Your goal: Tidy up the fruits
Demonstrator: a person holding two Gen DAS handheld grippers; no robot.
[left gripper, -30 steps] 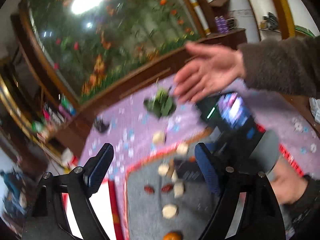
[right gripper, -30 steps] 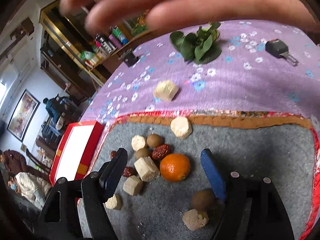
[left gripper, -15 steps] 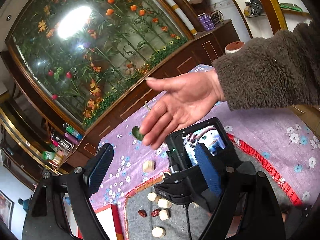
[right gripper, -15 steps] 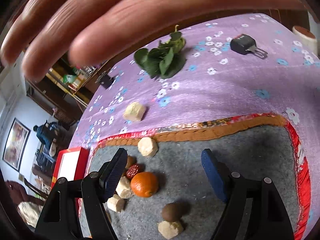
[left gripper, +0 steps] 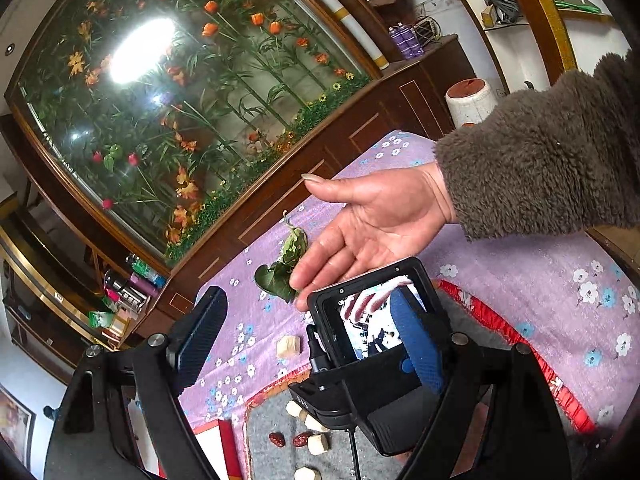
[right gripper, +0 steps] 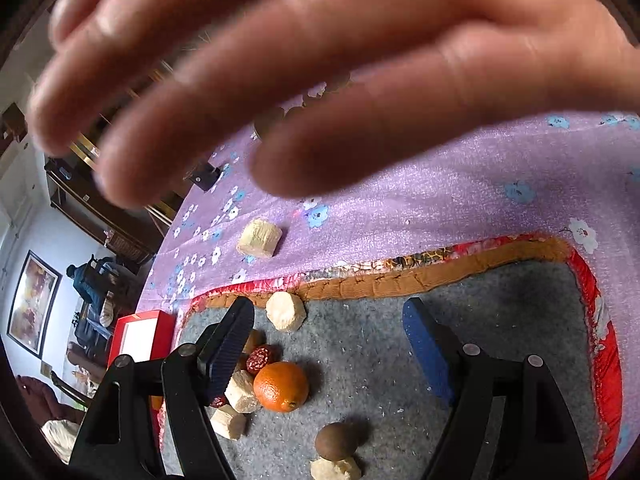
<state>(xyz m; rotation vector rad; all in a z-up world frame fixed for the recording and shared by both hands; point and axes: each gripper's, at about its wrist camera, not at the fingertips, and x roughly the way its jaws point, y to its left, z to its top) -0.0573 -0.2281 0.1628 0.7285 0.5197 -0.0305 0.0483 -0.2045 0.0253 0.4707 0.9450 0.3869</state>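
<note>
Closer now, a bare hand (right gripper: 320, 60) covers the right gripper's (right gripper: 330, 344) view. Both it and the left gripper (left gripper: 308, 340) gape empty above the grey mat (right gripper: 500, 340), where an orange (right gripper: 281, 386) lies near its left edge.

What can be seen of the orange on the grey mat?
The orange is small, round and bright, with dimpled peel and a dark stem spot low on its side. It sits whole on the grey felt mat, near the left finger of the open right gripper, not between the jaws. A pale cut chunk and a red date press against its left side. The left wrist view does not show it.
</note>
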